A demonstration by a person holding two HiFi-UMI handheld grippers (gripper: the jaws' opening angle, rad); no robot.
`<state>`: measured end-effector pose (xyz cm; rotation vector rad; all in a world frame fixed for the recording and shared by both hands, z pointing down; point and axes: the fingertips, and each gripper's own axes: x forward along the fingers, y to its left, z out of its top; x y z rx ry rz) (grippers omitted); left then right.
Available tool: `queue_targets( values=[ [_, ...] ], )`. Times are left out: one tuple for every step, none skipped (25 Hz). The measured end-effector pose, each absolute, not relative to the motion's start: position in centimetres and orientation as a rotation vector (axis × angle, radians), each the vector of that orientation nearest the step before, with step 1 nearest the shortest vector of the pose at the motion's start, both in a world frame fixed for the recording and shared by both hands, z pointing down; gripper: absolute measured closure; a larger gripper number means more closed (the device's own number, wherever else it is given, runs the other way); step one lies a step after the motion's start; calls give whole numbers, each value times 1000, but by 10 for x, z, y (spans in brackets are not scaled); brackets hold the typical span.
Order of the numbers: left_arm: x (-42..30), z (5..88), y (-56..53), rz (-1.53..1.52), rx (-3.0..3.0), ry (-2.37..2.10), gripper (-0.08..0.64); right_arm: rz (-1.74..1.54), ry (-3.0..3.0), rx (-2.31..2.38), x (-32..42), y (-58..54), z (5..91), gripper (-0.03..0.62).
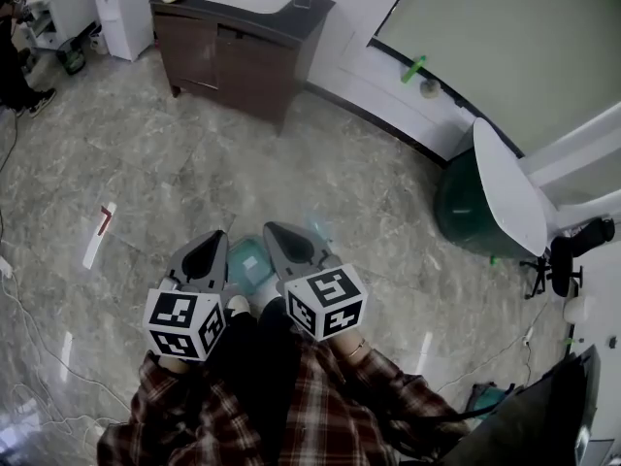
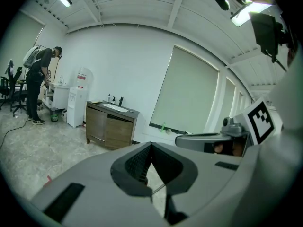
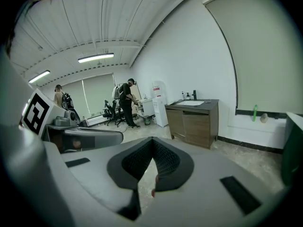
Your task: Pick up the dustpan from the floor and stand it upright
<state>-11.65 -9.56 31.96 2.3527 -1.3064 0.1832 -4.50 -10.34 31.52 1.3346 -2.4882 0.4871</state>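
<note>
In the head view a pale teal dustpan (image 1: 248,260) lies flat on the marble floor, partly hidden between and below my two grippers. My left gripper (image 1: 215,234) hangs above its left side and my right gripper (image 1: 269,227) above its right side; neither touches it. Both point forward and slightly down, side by side. In the left gripper view the left gripper (image 2: 151,144) has its jaws together with nothing between them. The right gripper (image 3: 152,140) is likewise shut and empty in the right gripper view. The dustpan does not show in either gripper view.
A brown vanity cabinet with a sink (image 1: 243,42) stands against the far wall, a white water dispenser (image 1: 126,8) to its left. A dark green bin with a white lid (image 1: 480,202) sits at right. Cables (image 1: 24,309) and a red tape mark (image 1: 102,221) lie at left.
</note>
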Motion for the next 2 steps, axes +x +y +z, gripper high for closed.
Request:
queue_targets(
  values=[
    [-116, 320, -95, 185, 2349, -1310, 558, 488, -2491, 1329, -45, -104, 315, 581],
    [-116, 321, -95, 188, 2346, -1313, 558, 488, -2494, 1323, -45, -104, 315, 581]
  ],
)
